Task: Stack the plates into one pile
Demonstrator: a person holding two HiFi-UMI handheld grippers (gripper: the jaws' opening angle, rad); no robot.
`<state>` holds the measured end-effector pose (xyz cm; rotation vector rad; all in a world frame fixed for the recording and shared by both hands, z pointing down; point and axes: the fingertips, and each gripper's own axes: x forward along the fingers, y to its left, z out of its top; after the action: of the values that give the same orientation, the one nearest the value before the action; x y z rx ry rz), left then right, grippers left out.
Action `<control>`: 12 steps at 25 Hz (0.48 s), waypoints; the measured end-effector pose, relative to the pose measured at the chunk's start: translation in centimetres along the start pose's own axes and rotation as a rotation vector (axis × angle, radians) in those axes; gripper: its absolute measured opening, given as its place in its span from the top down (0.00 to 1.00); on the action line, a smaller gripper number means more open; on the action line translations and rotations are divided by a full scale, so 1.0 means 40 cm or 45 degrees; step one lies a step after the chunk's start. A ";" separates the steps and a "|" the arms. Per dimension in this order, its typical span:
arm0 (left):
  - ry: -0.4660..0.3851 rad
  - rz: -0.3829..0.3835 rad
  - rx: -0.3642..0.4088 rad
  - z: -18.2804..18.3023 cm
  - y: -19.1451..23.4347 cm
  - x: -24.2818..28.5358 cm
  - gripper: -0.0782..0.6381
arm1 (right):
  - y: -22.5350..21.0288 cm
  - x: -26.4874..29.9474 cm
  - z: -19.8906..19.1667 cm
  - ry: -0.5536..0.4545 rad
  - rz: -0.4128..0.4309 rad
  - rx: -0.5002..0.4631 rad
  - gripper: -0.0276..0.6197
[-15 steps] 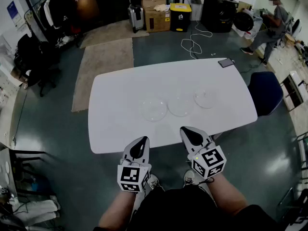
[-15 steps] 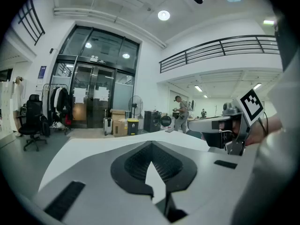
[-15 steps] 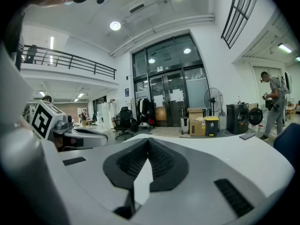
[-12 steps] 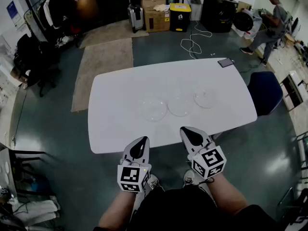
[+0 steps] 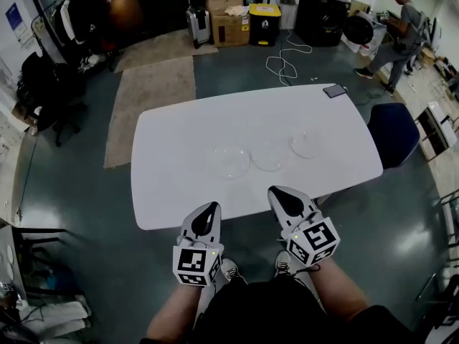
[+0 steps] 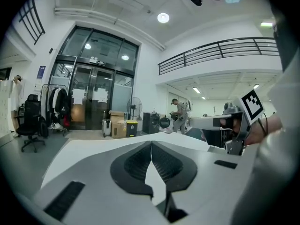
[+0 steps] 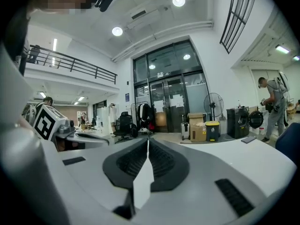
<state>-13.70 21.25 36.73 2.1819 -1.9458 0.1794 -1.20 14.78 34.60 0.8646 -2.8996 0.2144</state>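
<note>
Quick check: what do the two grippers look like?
Left gripper and right gripper match: pale grey wedge-shaped bodies, black ribbed pads inside the jaws, a black-and-white marker cube behind each. The person wears a dark top.

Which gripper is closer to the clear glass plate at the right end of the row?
Right. The right gripper is short of the clear glass plate, slightly left; the left gripper sits farther left, near the row's other end.
</note>
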 end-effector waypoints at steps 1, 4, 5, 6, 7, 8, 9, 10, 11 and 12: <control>-0.004 0.000 0.002 0.003 0.010 -0.002 0.86 | 0.004 0.004 0.004 -0.007 -0.003 0.000 0.92; -0.025 -0.017 0.001 0.007 0.038 -0.006 0.85 | 0.018 0.018 0.007 -0.037 0.001 0.007 0.86; -0.030 -0.023 -0.002 0.008 0.047 -0.007 0.77 | 0.024 0.023 0.009 -0.045 0.004 0.012 0.79; -0.031 -0.027 -0.003 0.009 0.056 -0.007 0.66 | 0.028 0.029 0.011 -0.051 0.005 0.015 0.73; -0.031 -0.030 0.001 0.010 0.065 -0.009 0.62 | 0.033 0.035 0.013 -0.055 0.002 0.013 0.69; -0.032 -0.032 0.010 0.011 0.074 -0.012 0.59 | 0.037 0.040 0.014 -0.057 -0.004 0.008 0.67; -0.034 -0.033 0.021 0.012 0.082 -0.015 0.59 | 0.041 0.045 0.014 -0.058 -0.011 0.002 0.66; -0.035 -0.036 0.031 0.011 0.091 -0.018 0.58 | 0.045 0.050 0.014 -0.059 -0.019 -0.004 0.65; -0.035 -0.040 0.040 0.010 0.100 -0.020 0.57 | 0.048 0.055 0.014 -0.059 -0.028 -0.008 0.65; -0.034 -0.046 0.046 0.008 0.108 -0.021 0.57 | 0.052 0.061 0.013 -0.060 -0.036 -0.011 0.65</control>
<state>-18.09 21.54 36.54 2.2519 -1.9308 0.1822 -4.40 15.12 34.24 0.9205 -2.9271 0.1810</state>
